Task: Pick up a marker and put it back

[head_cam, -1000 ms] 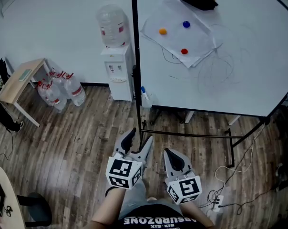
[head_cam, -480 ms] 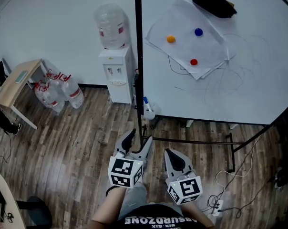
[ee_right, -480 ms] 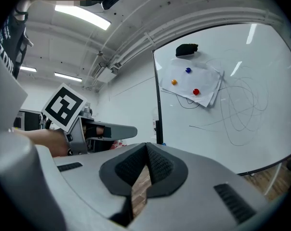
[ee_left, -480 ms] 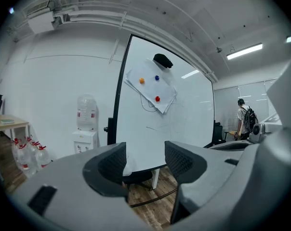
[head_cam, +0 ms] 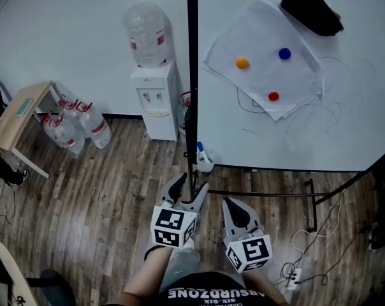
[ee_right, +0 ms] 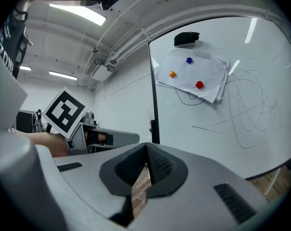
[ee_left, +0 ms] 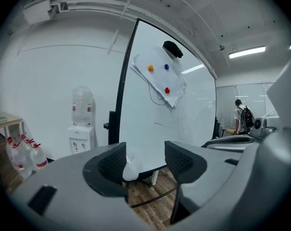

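Left hand-held gripper point(head_cam: 191, 184) agape and empty, right hand-held gripper point(head_cam: 231, 204) closed on nothing, blue-capped marker point(head_cam: 199, 148) well ahead by whiteboard point(head_cam: 288, 142)

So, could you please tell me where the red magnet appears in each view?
Head view: red magnet at upper right, lowest of three on the paper sheets.
Left gripper view: red magnet just above and right of centre.
Right gripper view: red magnet above centre, to the right.
Shared landmark: the whiteboard's black frame post, left of the magnet everywhere.
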`<state>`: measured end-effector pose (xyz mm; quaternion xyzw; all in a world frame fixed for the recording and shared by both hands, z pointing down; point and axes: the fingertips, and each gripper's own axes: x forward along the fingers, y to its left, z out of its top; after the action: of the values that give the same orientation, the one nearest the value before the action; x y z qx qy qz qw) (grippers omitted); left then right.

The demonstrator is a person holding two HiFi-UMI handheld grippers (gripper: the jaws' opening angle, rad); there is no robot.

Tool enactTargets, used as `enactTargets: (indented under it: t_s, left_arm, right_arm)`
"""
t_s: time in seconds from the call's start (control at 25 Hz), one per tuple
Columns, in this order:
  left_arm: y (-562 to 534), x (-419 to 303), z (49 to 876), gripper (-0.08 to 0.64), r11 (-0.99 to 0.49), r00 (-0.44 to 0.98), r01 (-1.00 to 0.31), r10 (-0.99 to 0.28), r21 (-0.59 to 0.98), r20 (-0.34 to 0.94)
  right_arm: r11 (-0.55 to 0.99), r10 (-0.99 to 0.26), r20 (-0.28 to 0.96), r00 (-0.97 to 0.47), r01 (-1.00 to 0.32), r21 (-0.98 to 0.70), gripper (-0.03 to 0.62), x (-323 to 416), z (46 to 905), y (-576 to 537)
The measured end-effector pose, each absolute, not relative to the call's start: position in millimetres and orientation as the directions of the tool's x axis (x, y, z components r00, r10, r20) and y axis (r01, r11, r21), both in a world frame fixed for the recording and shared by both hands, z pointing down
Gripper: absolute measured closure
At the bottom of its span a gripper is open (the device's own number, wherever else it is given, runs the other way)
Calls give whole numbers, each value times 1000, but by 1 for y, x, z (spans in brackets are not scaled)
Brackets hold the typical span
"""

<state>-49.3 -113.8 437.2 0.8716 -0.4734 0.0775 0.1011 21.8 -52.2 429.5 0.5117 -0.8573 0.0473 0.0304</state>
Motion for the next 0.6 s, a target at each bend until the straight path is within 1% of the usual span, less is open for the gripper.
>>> enactTargets:
  t_s: [0.36,0.6]
  left_arm:
    - [-164,-51,458,325,-594,601,-795,-748,122,282]
    - [-189,-49,475,325,-640,645,-756,-696,137,316]
  right_arm:
    - [421,-898,116,-424,-906,-51,594,7,432,-101]
    - [353,-927,114,-358,-934,-61,594,9,435,-124]
